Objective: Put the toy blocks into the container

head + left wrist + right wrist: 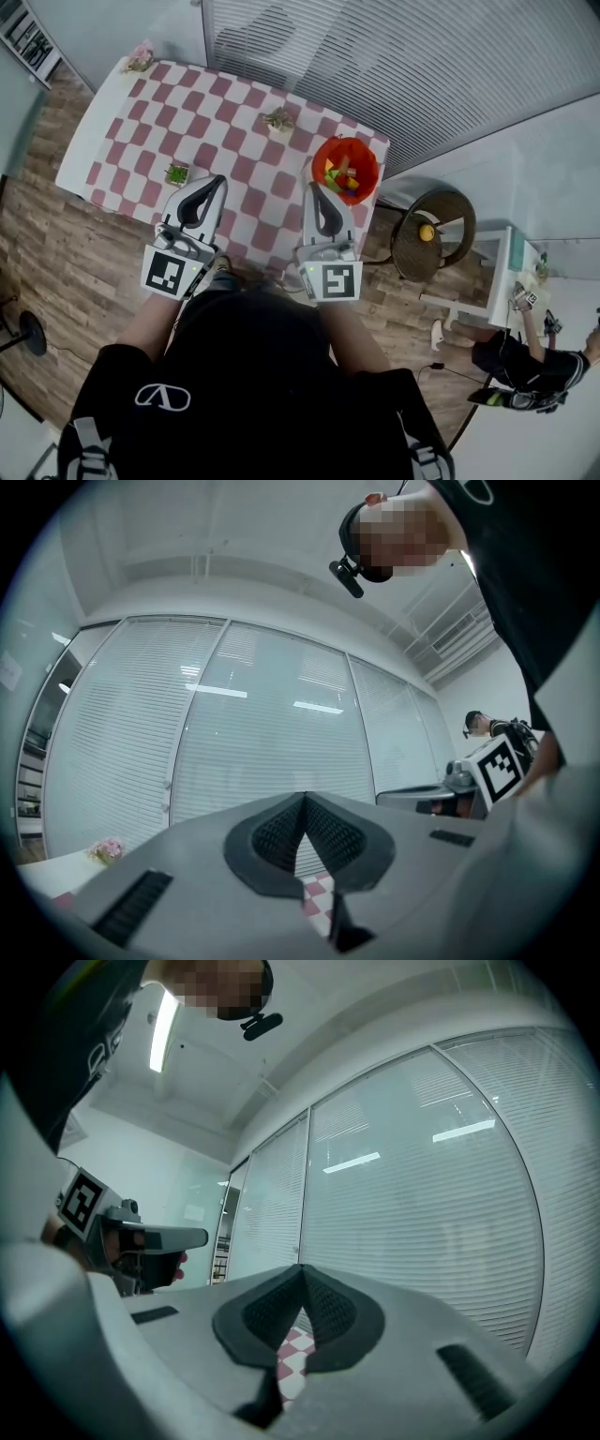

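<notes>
Head view: the toy blocks (pixel 339 175) lie in the red container (pixel 367 150) at the right edge of the checked desk (pixel 234 141). The left tool (pixel 216 181) and right tool (pixel 317 190) hover over the near edge, jaws together, holding nothing. Judgement: no loose blocks are visible, so keep both tools clear of the container. Around the desk are a wood floor (pixel 56 244) and slatted blinds (pixel 375 56).

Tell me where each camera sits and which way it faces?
Head view: on the person's head, facing steeply down at the checkered table, red container, left gripper and right gripper; arms and shoulders show.
Left gripper view: on the left gripper, tilted up at window blinds; its shut jaws and the person's torso show.
Right gripper view: on the right gripper, tilted up likewise; shut jaws show.
Shared: both gripper views see the blinds.
</notes>
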A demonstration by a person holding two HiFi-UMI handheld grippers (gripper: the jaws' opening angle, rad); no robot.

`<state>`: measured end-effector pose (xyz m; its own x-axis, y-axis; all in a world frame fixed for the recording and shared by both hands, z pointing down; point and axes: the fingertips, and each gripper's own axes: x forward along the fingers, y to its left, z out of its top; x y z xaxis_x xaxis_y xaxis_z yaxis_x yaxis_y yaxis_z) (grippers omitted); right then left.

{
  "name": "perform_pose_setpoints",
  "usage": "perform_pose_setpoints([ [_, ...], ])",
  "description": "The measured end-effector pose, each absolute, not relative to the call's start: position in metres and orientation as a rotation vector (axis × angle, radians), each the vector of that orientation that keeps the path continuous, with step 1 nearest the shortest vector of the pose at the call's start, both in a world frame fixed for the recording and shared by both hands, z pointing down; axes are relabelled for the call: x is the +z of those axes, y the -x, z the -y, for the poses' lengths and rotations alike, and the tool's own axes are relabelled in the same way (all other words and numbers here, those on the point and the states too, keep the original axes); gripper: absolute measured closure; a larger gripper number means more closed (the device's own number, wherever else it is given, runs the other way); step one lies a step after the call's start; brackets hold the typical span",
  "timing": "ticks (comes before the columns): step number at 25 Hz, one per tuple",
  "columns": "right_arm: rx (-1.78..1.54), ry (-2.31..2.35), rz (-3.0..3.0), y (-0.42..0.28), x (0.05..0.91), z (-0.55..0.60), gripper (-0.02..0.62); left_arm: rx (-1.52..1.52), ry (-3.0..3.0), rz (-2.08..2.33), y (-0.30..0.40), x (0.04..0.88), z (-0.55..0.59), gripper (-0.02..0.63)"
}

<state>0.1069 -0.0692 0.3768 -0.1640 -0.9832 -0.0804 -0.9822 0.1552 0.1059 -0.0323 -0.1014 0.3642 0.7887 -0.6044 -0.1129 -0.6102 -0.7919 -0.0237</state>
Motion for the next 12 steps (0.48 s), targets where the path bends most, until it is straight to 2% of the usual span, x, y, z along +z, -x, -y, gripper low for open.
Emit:
perform_pose_setpoints([
  [12,-0.185,-2.034,2.339,-0.1167,0.3832,0.0713,0.594,0.153,2.928,-0.992,0.0295,0.3661,0.1060,0.600],
])
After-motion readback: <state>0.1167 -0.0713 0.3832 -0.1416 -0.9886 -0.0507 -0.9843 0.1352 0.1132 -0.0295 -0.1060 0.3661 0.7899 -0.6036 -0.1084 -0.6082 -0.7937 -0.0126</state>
